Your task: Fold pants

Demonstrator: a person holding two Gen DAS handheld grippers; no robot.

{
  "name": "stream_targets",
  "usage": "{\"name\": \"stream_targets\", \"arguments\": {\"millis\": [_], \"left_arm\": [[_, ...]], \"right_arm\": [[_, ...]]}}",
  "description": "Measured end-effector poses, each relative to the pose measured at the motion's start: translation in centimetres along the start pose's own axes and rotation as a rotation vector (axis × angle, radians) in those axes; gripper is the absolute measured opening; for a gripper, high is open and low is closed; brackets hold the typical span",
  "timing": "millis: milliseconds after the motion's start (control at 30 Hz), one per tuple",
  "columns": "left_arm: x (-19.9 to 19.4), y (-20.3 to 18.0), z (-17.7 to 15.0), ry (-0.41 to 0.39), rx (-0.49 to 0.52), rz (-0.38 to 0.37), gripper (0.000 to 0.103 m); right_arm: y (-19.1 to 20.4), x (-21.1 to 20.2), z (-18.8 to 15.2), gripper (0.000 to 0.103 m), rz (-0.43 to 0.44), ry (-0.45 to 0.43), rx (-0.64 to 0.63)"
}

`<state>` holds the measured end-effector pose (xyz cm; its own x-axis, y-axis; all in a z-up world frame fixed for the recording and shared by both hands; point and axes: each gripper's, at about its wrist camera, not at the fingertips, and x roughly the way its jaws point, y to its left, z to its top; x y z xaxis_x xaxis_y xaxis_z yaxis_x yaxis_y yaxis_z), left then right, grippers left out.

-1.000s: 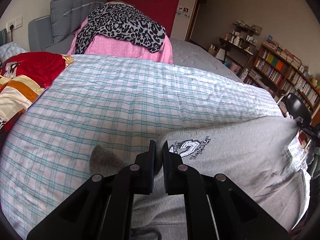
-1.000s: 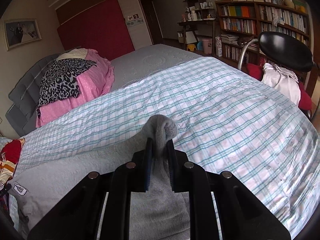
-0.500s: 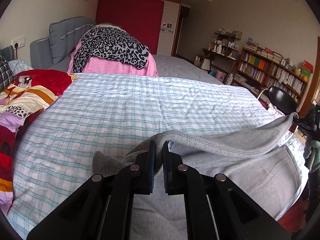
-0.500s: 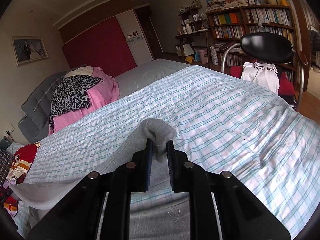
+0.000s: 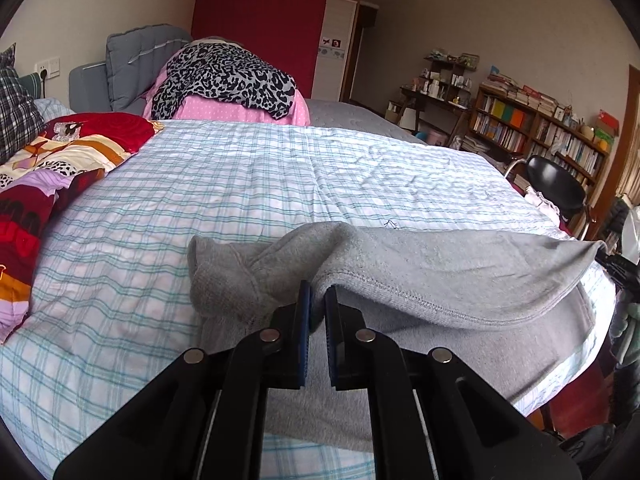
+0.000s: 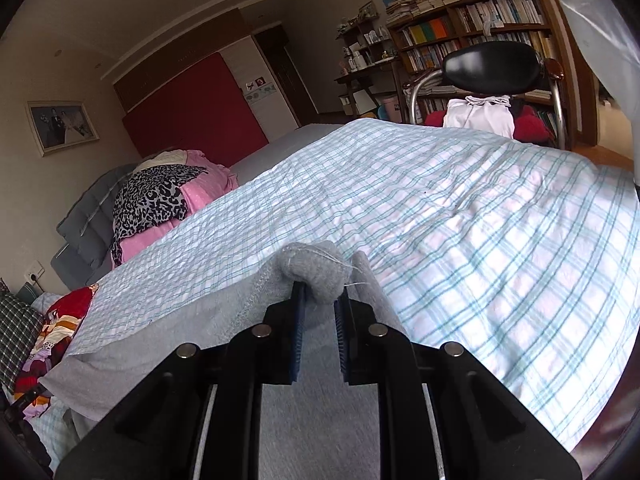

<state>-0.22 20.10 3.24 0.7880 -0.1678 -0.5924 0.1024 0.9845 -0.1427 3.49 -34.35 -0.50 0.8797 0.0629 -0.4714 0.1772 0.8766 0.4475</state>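
Grey sweatpants (image 5: 440, 264) lie across the near part of a bed with a blue-checked sheet (image 5: 260, 176). My left gripper (image 5: 316, 304) is shut on a stitched edge of the pants and holds it above the sheet. The lifted edge stretches right toward the other gripper. A bunched grey cuff lies just left of my fingers. In the right wrist view my right gripper (image 6: 319, 296) is shut on a bunched grey end of the pants (image 6: 316, 270), held above the sheet (image 6: 460, 216). More grey fabric hangs below and to the left.
A pink pile with a leopard-print cloth (image 5: 228, 76) sits at the bed's far end. Red patterned bedding (image 5: 52, 168) lies at the left edge. A black chair (image 6: 496, 68) with a white garment and bookshelves (image 6: 460, 28) stand to the right of the bed.
Both grippers have lifted their held ends of the pants up. The logo side has turned out of sight and the stitched edge now hangs stretched between the grippers.
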Motion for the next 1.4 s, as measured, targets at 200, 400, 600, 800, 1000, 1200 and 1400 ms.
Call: {"name": "stream_targets", "arguments": {"millis": [200, 400, 600, 800, 1000, 1200, 1400], "left_arm": [[-1.1, -0.3, -1.8, 0.018, 0.006, -0.005, 0.006], [-1.9, -1.1, -2.3, 0.018, 0.029, -0.002, 0.006], [-1.3, -1.3, -2.7, 0.038, 0.035, 0.011, 0.006], [-1.1, -1.0, -2.5, 0.04, 0.029, 0.013, 0.006], [-1.0, -0.7, -2.5, 0.038, 0.024, 0.012, 0.006], [-1.0, -0.4, -2.4, 0.031, 0.02, 0.011, 0.006], [-1.0, 0.3, -2.6, 0.018, 0.007, 0.003, 0.006]], "right_arm": [[-3.2, -1.3, -3.3, 0.014, 0.005, 0.028, 0.119], [-4.3, -2.7, -4.7, 0.014, -0.047, -0.007, 0.123], [-6.0, -3.0, -5.8, 0.033, 0.069, 0.061, 0.217], [-7.3, -1.6, -6.5, 0.055, 0.229, 0.112, 0.393], [-6.6, -0.1, -6.2, 0.055, 0.193, 0.105, 0.398], [-5.0, 1.0, -3.6, 0.022, 0.078, 0.068, 0.276], [-3.1, -2.6, -2.2, 0.013, 0.054, -0.032, 0.173]]}}
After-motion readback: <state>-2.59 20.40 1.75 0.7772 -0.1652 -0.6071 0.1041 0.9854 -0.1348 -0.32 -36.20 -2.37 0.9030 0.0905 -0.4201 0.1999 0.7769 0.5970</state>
